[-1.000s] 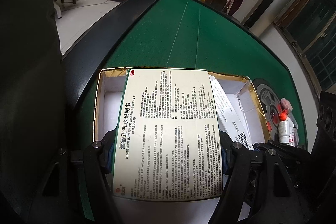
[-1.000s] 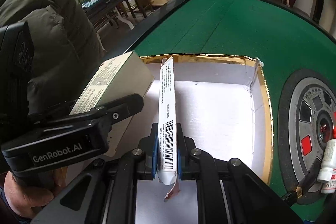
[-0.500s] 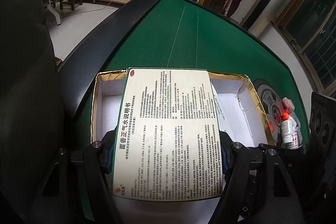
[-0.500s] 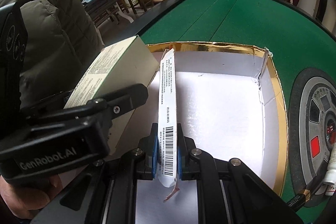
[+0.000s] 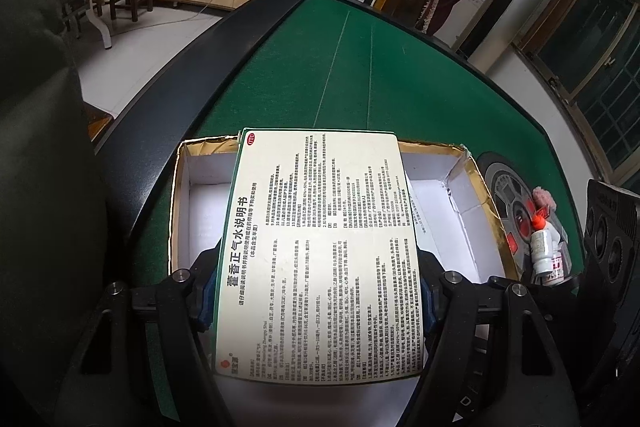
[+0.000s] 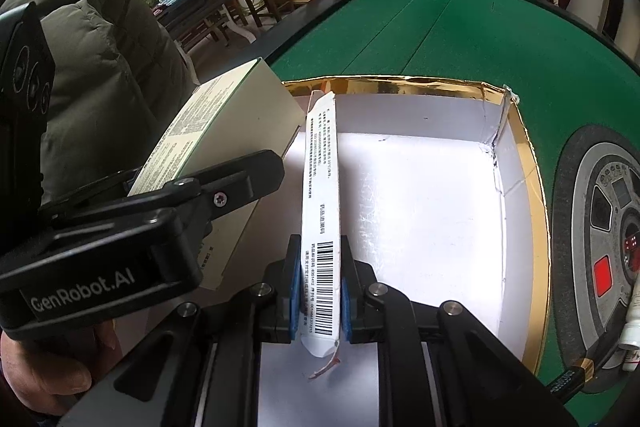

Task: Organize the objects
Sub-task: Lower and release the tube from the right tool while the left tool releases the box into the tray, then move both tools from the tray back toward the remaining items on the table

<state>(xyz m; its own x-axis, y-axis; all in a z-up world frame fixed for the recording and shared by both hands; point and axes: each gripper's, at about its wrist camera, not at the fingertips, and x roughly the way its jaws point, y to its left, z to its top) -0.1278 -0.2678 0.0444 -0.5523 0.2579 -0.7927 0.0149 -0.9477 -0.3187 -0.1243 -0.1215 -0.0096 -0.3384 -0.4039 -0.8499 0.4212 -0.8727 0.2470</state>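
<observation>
A large cream medicine box [image 5: 320, 247] covered in printed text is clamped across its width by my left gripper [image 5: 318, 295], which holds it over the left part of an open white cardboard tray with a gold rim [image 5: 472, 195]. In the right wrist view my right gripper [image 6: 320, 291] holds a narrow white box with a barcode [image 6: 322, 187] edge-up over the tray [image 6: 400, 83]. Its blue pads [image 6: 295, 291] still touch the box's sides while the jaws are opening. The large box [image 6: 224, 131] and the left gripper's finger [image 6: 224, 195] sit just left of it.
The tray rests on a green felt table [image 5: 360, 75] with a raised black rim [image 5: 192, 83]. To its right, a small white bottle with an orange cap [image 5: 542, 247] stands on the round grey console [image 5: 508, 211]. A person's padded jacket [image 6: 100, 67] and hand [image 6: 40, 367] fill the left.
Both views have shifted only slightly. The large box and the narrow box stay between their jaws over the tray.
</observation>
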